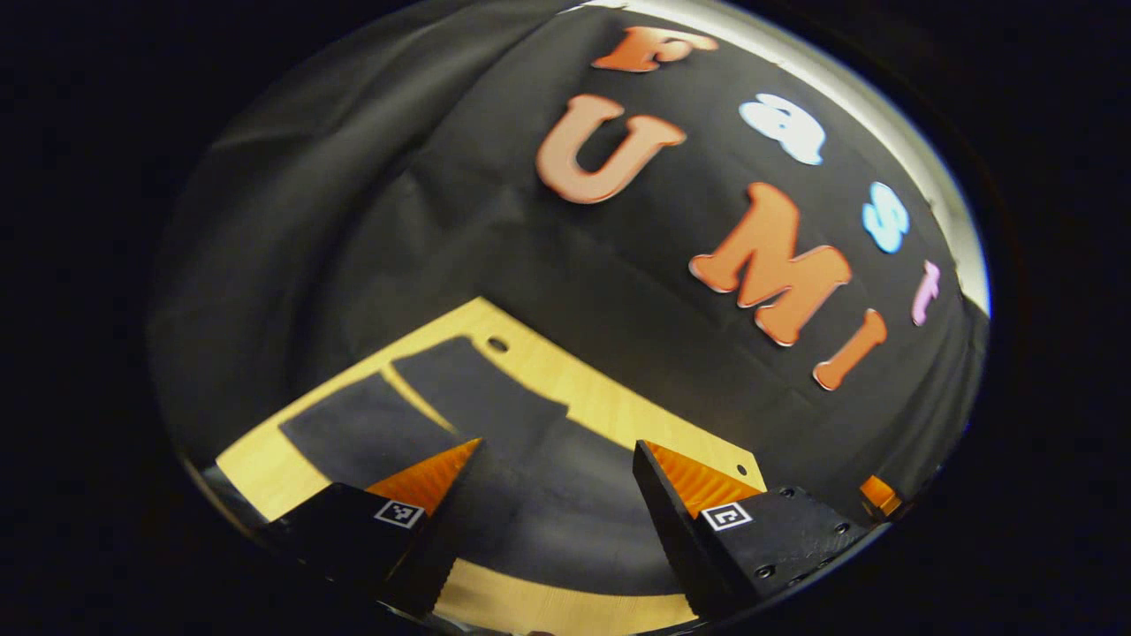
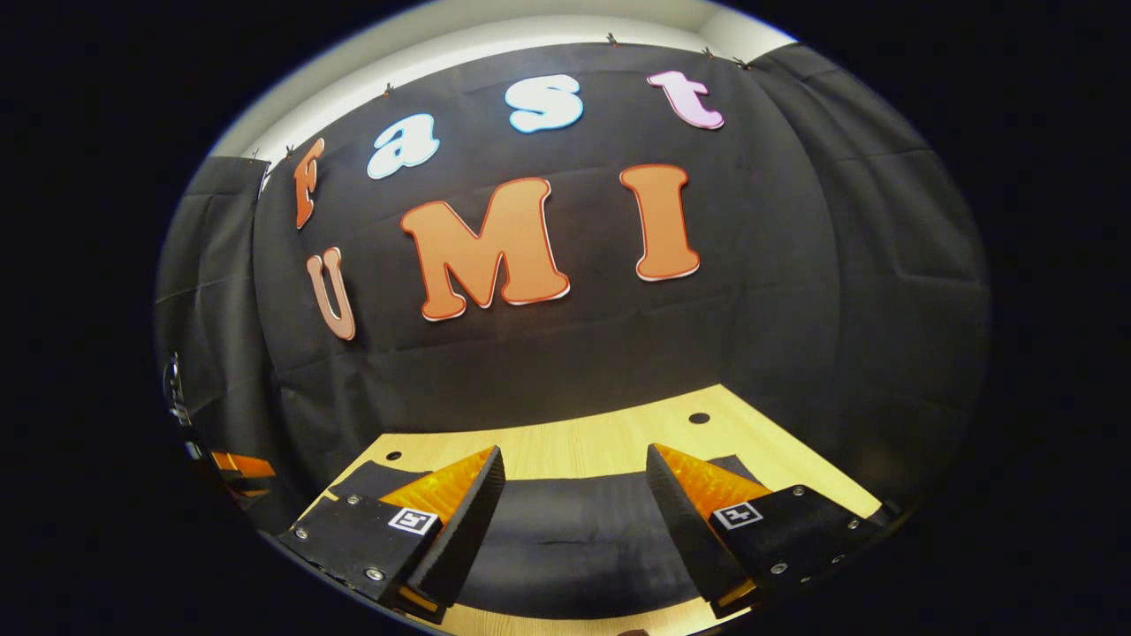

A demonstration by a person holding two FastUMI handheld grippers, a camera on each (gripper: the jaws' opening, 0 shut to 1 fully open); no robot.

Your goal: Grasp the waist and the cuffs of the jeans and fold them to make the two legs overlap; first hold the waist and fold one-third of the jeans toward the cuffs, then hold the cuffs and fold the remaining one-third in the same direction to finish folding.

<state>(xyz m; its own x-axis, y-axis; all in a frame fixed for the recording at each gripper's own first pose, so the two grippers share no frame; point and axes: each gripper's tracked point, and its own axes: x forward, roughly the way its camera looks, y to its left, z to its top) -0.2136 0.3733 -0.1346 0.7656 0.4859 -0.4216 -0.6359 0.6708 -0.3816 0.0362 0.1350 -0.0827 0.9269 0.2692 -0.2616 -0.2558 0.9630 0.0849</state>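
Note:
Dark jeans (image 1: 521,459) lie flat on the light wooden table (image 1: 610,411). In the left gripper view the two legs run away toward the upper left, with a thin strip of table between them. My left gripper (image 1: 558,446) hovers open above the wider part of the jeans, nothing between its fingers. In the right gripper view the jeans (image 2: 565,530) stretch across the table (image 2: 583,442) under my right gripper (image 2: 574,450), which is open and empty too. Both grippers are above the cloth; whether they touch it I cannot tell.
Small round holes dot the table top (image 1: 497,344) (image 2: 699,418). The booth's black cloth wall stands close behind the table's far edge. Part of the other gripper (image 2: 234,466) shows at the left of the right gripper view and at the right (image 1: 879,495) of the left gripper view.

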